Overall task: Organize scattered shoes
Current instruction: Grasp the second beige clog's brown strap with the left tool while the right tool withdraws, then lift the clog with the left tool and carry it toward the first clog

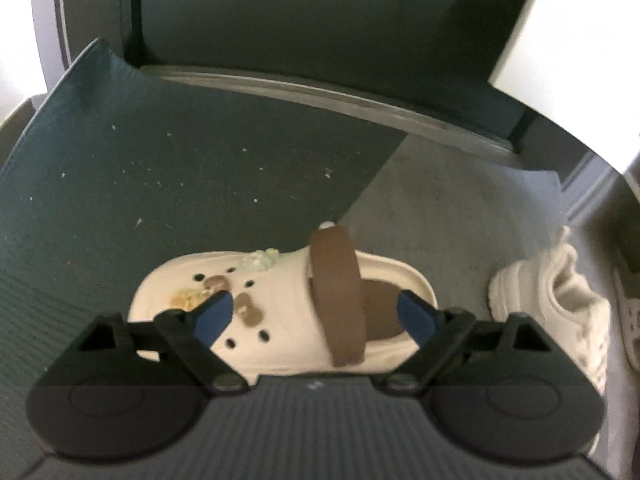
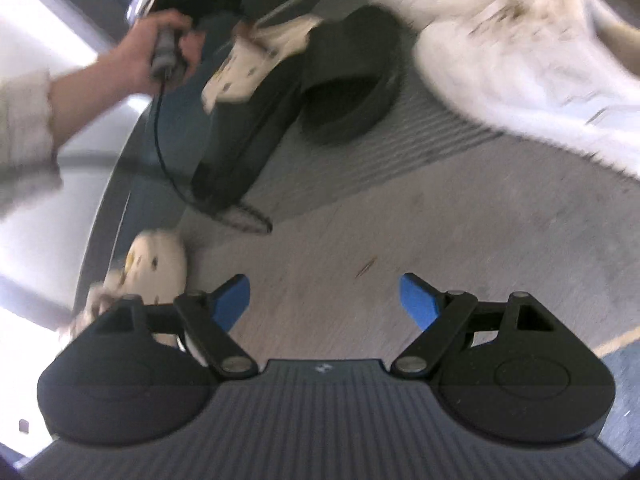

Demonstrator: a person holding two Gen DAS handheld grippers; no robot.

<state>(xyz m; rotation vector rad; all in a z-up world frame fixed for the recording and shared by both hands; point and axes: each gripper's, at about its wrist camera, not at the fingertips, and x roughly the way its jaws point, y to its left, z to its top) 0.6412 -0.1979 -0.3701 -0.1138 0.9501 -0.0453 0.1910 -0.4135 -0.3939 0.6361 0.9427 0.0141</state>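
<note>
Left wrist view: the left hand-held gripper [image 1: 316, 314] hangs open above a cream clog [image 1: 280, 312] with a brown strap [image 1: 338, 296], lying on the floor where a dark green mat [image 1: 160, 184] meets grey carpet [image 1: 440, 208]. A white sneaker [image 1: 552, 304] lies just right.

Right wrist view, blurred: the right hand-held gripper [image 2: 324, 300] gapes over bare carpet; a black slide sandal [image 2: 344, 76], white sneakers [image 2: 520, 60] and another cream clog [image 2: 160, 264] lie around.

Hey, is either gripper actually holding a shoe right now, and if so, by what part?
Nothing is held. The left gripper hangs open over the cream clog, fingers not pressing it. The right gripper is open over bare floor.
</note>
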